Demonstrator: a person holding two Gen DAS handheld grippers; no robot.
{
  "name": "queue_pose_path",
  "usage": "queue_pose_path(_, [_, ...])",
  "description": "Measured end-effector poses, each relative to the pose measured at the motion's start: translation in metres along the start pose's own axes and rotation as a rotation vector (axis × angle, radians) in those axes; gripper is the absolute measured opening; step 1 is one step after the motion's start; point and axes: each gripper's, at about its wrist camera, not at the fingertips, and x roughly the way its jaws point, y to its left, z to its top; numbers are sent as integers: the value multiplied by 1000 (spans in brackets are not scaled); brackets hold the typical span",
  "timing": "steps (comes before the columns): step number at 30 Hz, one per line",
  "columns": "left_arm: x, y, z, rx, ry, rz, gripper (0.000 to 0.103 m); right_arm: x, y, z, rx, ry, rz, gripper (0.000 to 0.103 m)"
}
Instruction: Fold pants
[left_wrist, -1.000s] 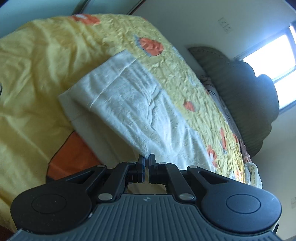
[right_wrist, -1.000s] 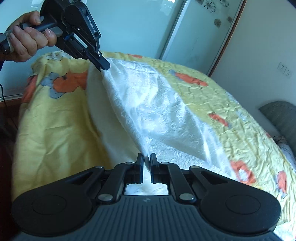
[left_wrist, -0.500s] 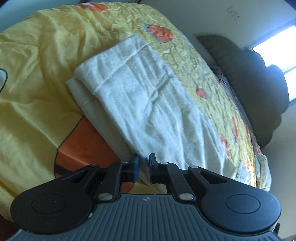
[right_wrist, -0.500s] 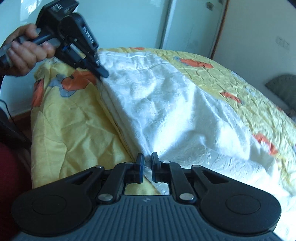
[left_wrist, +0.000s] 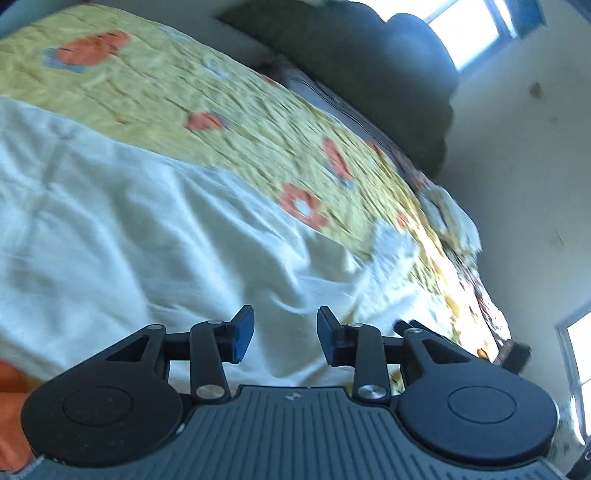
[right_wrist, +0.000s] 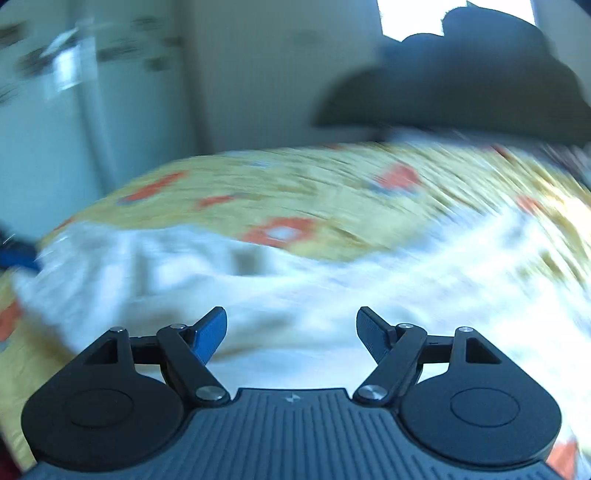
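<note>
The white pants (left_wrist: 122, 236) lie spread across the yellow bedspread (left_wrist: 207, 92), folded over lengthwise. My left gripper (left_wrist: 285, 334) is open and empty just above the near edge of the cloth. In the right wrist view the pants (right_wrist: 295, 295) are blurred by motion. My right gripper (right_wrist: 291, 334) is wide open and empty above them. A blue-tipped bit of the left gripper (right_wrist: 18, 254) shows at the far left edge of that view.
The bedspread (right_wrist: 332, 192) has orange flower prints. A dark padded headboard (left_wrist: 388, 66) stands at the far end of the bed, under a bright window (left_wrist: 469, 33). A pale wall (left_wrist: 528, 177) runs along the right side. Wardrobe doors (right_wrist: 74, 110) stand behind the bed.
Both grippers have opened and let go of the pants, which now lie flat on the bed. Both views have swung toward the headboard, and the right one is moving fast.
</note>
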Motion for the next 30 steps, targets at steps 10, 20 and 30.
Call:
queue_pose_path(10, [115,-99,-30,410,233,-149,58,-31,-138,-17,419,-150,-178,98])
queue_pose_path(20, [133,-116,-32,517,132,8,58,-18,-120,5,213,-160,-279,98])
queue_pose_path(30, [151,-105,-31,511,127,60,61,30,-175,28,157,-9,-473,98])
